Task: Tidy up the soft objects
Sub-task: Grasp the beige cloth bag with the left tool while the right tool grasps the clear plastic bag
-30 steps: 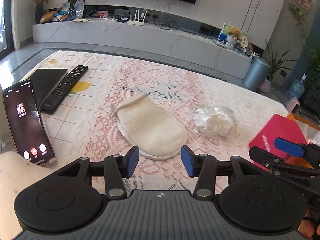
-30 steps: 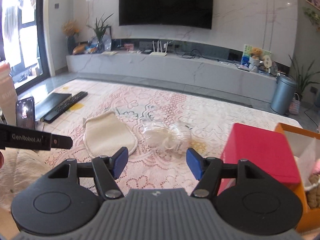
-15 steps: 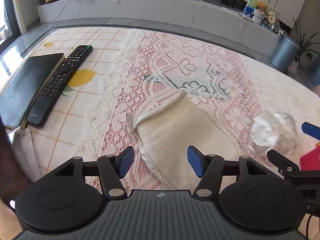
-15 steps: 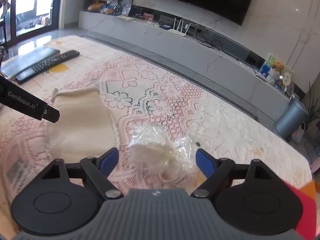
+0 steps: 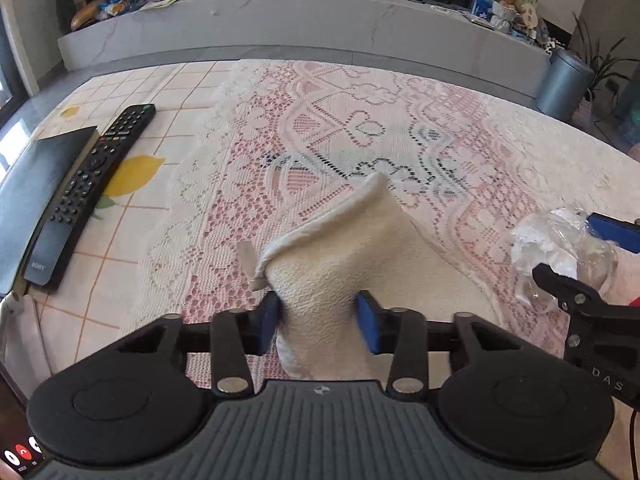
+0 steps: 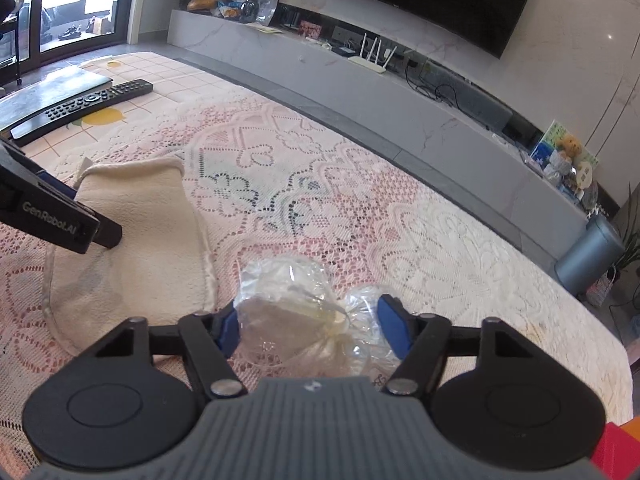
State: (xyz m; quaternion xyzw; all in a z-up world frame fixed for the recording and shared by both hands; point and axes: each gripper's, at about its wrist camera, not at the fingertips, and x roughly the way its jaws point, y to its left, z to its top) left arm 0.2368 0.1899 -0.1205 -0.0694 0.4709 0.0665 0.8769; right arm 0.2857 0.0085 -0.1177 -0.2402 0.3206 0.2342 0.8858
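Pinching the cream mitt (image 5: 356, 264), the left gripper (image 5: 318, 322) is lifting its edge; the right gripper (image 6: 312, 322) is straddling the plastic-wrapped bundle (image 6: 296, 304), jaws wide. Neither seems stowed.

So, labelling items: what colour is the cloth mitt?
Cream, plain textured weave; the cloth mitt shows best in the left wrist view.

Left gripper (image 5: 318, 320) is low over the table with both blue pads squeezed into the cream cloth (image 5: 360, 256), bunching it up. Right gripper (image 6: 312, 326) sits just beside it, pads spread around the clear plastic bag (image 6: 296, 308), not obviously pinching.
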